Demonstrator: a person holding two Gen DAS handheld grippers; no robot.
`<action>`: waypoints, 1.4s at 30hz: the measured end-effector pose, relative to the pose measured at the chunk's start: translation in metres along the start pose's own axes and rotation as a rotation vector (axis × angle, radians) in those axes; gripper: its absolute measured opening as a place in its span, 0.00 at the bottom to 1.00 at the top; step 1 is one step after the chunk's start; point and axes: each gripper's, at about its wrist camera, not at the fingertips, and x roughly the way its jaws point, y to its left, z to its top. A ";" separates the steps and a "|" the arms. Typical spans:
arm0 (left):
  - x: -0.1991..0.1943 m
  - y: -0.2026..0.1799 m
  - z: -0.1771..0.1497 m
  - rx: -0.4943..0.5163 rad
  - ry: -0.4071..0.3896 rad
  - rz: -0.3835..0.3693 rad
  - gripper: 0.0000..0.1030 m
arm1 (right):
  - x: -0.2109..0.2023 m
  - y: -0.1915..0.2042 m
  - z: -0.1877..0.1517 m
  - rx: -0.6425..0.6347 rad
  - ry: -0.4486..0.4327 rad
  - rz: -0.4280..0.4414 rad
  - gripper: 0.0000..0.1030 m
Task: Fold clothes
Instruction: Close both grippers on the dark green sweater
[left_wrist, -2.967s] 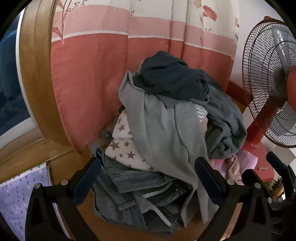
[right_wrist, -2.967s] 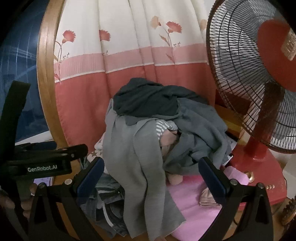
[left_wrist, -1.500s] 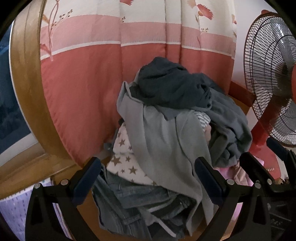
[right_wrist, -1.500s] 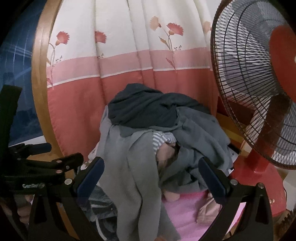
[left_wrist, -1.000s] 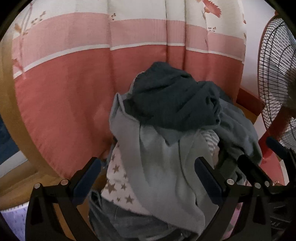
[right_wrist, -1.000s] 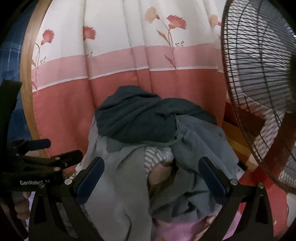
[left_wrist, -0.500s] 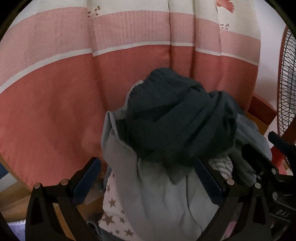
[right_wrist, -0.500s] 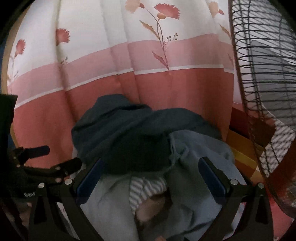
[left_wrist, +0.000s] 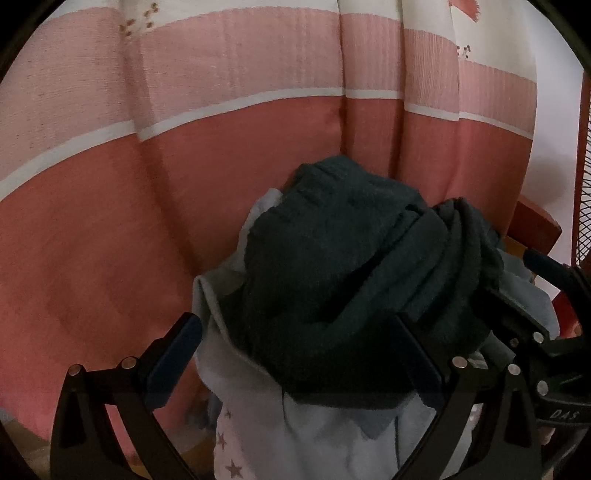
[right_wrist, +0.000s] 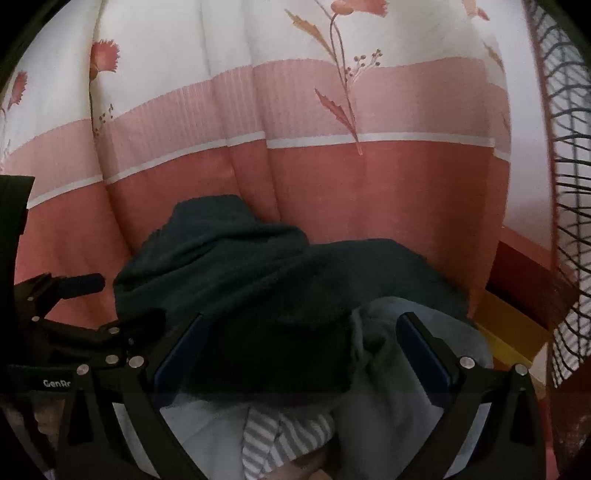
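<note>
A dark teal garment (left_wrist: 354, 269) tops a heap of clothes, filling the middle of both views (right_wrist: 266, 295). Under it lie a light grey top (left_wrist: 258, 406), a star-print piece (left_wrist: 229, 465) and a grey-striped item (right_wrist: 284, 439). My left gripper (left_wrist: 295, 339) is open, its fingers on either side of the dark garment's lower fold. My right gripper (right_wrist: 299, 339) is open too, straddling the dark garment and a grey-blue garment (right_wrist: 406, 387). Each gripper shows at the edge of the other's view.
A pink, red and white flowered curtain (left_wrist: 184, 147) hangs close behind the heap. A standing fan's grille (right_wrist: 565, 184) is at the far right, with a red and yellow wooden ledge (right_wrist: 517, 295) below it.
Both grippers have moved forward and in toward the top of the heap; the dark garment now lies between their open fingers. The jeans and pink cloth have dropped out of view.
</note>
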 end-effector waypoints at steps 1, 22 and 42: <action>0.003 0.000 0.001 0.004 0.003 -0.001 1.00 | 0.002 -0.001 0.001 -0.001 0.004 0.007 1.00; 0.020 -0.013 -0.004 0.047 0.007 -0.219 0.41 | 0.011 0.005 -0.007 -0.015 -0.008 0.157 0.56; -0.131 0.020 -0.098 -0.019 -0.017 -0.301 0.32 | -0.113 0.085 -0.053 -0.078 -0.020 0.430 0.19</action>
